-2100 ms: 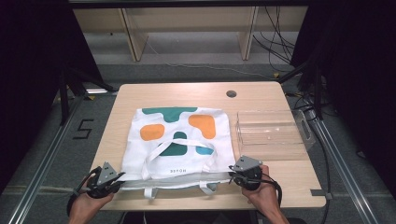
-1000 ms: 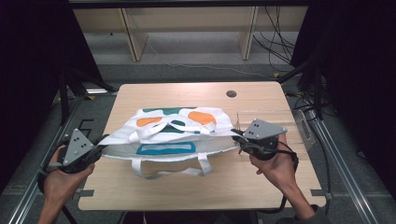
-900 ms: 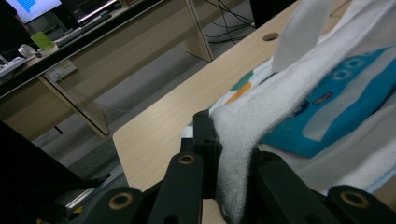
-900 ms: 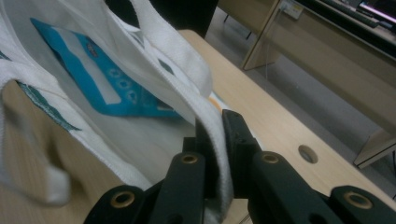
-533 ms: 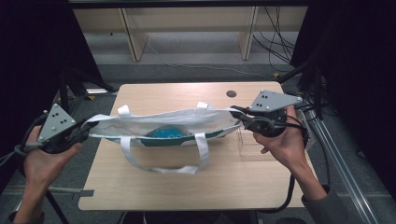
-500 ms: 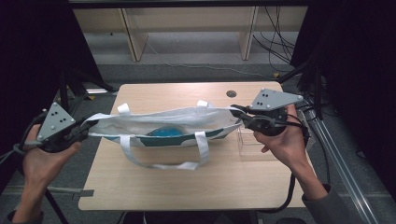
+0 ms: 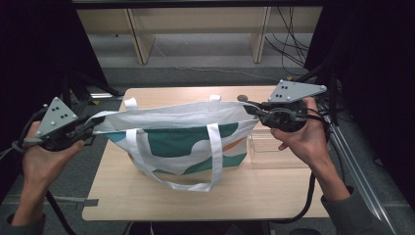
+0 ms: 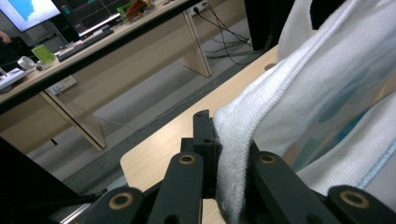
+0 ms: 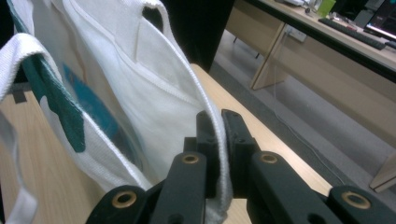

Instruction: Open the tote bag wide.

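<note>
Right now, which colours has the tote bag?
Tote bag: white with teal and orange shapes; high view.

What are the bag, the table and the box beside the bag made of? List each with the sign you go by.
Bag: woven cloth, likely cotton canvas, matte; coarse weave and stitched hems show in the left gripper view.
Table: pale wood-look top, smooth, perhaps laminate; faint grain shows.
Box: clear hard plastic by the look; the tabletop shows through its walls.

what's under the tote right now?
The tote hangs from the left gripper and right gripper. Under it: bare table. A clear box sits beside its right end; the tabletop behind the tote is covered.
</note>
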`<state>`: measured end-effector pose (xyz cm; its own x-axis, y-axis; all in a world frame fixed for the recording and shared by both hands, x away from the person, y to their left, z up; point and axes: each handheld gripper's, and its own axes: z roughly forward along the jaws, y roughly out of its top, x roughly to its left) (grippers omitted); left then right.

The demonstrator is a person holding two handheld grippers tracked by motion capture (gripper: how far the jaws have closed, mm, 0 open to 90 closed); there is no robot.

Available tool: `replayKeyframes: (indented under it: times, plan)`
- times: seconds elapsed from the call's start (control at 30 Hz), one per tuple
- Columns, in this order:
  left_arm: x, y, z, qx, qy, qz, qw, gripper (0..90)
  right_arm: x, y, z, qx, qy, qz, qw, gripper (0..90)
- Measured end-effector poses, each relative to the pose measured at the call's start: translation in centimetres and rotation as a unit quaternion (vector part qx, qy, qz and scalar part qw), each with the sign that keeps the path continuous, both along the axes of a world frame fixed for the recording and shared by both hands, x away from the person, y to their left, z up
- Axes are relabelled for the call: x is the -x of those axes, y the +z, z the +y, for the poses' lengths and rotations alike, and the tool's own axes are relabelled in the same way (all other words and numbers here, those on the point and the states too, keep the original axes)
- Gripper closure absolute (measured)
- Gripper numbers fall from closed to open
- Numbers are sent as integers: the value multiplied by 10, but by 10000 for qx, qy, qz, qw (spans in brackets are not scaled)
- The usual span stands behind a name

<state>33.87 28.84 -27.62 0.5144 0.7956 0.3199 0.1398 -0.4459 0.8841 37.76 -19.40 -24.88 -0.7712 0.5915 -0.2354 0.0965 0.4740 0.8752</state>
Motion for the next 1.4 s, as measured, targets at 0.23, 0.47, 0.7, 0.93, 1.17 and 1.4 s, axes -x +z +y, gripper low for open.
replayKeyframes:
  times: [0.23, 0.47, 0.7, 0.93, 1.17, 1.4]
  plan:
    - [-11, -17, -3, -128, 68, 84, 9999, 860, -8, -19, 1, 87, -169, 41, 9998, 869]
    - [-19, -35, -3, -187, 151, 182, 9995, 858, -13, -31, 5, 151, -199, 72, 9997, 868]
    - [-34, -53, -2, -218, 210, 409, 9987, 858, -23, -45, 10, 278, -287, 170, 9991, 868]
    - [-46, -69, -2, -207, 239, 641, 9974, 857, -33, -58, 15, 431, -401, 142, 9982, 868]
    - [-66, -101, 0, -110, 203, 1020, 9945, 856, -45, -86, 19, 534, -474, 273, 9971, 867]
    - [-69, -122, 3, -328, 120, 1276, 9912, 856, -46, -116, 19, 372, -538, 451, 9968, 867]
